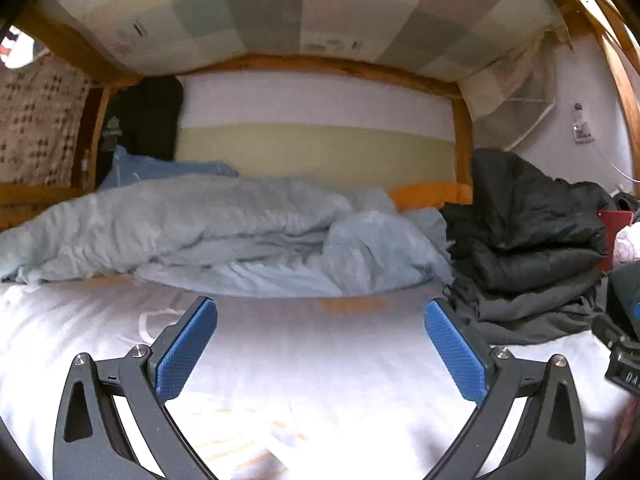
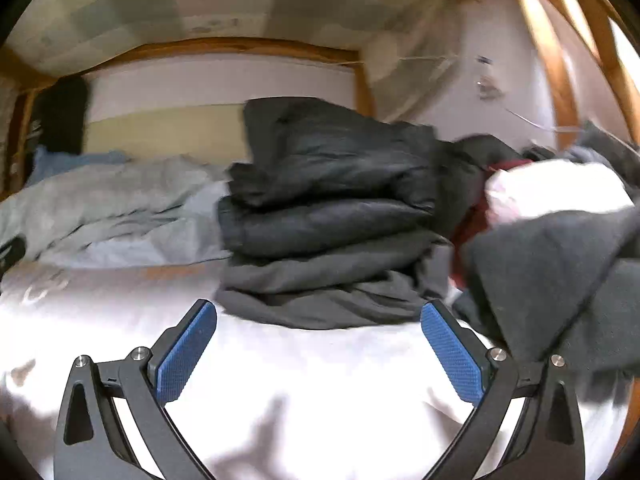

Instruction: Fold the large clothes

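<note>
A stack of folded dark clothes (image 2: pixel 332 220) lies on the white bed sheet (image 2: pixel 320 380), a black puffy jacket on top and grey garments under it. The same stack (image 1: pixel 524 248) shows at the right of the left wrist view. My right gripper (image 2: pixel 319 312) is open just short of the stack's front edge, with nothing between its blue pads. My left gripper (image 1: pixel 321 312) is open over the bare white sheet (image 1: pixel 320 360), empty, with the stack off to its right. A loose dark grey garment (image 2: pixel 560 288) hangs at the right, beside a pale bundle (image 2: pixel 556 188) and something dark red.
A crumpled light blue duvet (image 1: pixel 220 236) lies across the back of the bed, with an orange pillow (image 1: pixel 432 194) behind it. A wooden bunk frame (image 1: pixel 320 65) and a checked mattress underside close in overhead. The other gripper's body (image 1: pixel 624 320) shows at the right edge.
</note>
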The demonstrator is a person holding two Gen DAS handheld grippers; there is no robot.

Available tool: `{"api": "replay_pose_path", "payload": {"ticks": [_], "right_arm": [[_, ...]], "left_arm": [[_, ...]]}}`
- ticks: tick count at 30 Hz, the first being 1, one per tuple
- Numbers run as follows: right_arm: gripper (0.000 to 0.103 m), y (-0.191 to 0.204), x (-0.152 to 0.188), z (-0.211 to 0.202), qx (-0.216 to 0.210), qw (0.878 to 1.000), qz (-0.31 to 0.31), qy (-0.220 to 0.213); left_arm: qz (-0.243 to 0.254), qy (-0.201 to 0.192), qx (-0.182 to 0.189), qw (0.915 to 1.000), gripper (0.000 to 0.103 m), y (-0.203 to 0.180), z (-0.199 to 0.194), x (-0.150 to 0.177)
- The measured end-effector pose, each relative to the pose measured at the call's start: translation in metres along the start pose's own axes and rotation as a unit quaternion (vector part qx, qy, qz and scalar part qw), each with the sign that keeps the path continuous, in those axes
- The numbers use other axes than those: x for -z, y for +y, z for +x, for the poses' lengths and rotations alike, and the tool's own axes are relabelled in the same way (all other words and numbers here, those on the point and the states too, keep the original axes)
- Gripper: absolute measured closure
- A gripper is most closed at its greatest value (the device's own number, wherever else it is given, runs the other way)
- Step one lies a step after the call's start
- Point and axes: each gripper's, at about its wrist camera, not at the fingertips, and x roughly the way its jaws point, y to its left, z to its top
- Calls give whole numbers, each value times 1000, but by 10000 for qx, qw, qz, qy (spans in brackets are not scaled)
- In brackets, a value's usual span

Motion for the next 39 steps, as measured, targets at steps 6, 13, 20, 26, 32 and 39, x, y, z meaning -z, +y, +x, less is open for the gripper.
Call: {"api": "replay_pose_path", "payload": {"ticks": [6, 13, 20, 26, 32, 39], "right_arm": [[0, -2, 1, 4, 176, 9998, 49, 76], [0, -3, 1, -2, 127, 9999, 48, -99], [0, -6, 1, 4, 110, 9999, 114, 14], [0, -4, 1, 3, 143, 9998, 114, 36], [0, -3, 1, 3, 170, 9998, 85, 40], [0, 3, 2, 7, 181, 9997, -139, 33]], "left_arm": [[295, -7, 264, 9992, 0, -14, -3, 2], [553, -34, 259, 9981, 0, -26, -5, 3], [478, -13, 303, 9984, 0, -24, -5, 2], [589, -68, 345, 9976, 0, -28, -8, 3], [553, -169, 353, 9977, 0, -27, -12, 2], [583, -127, 336, 9977, 0, -28, -13, 2]]}}
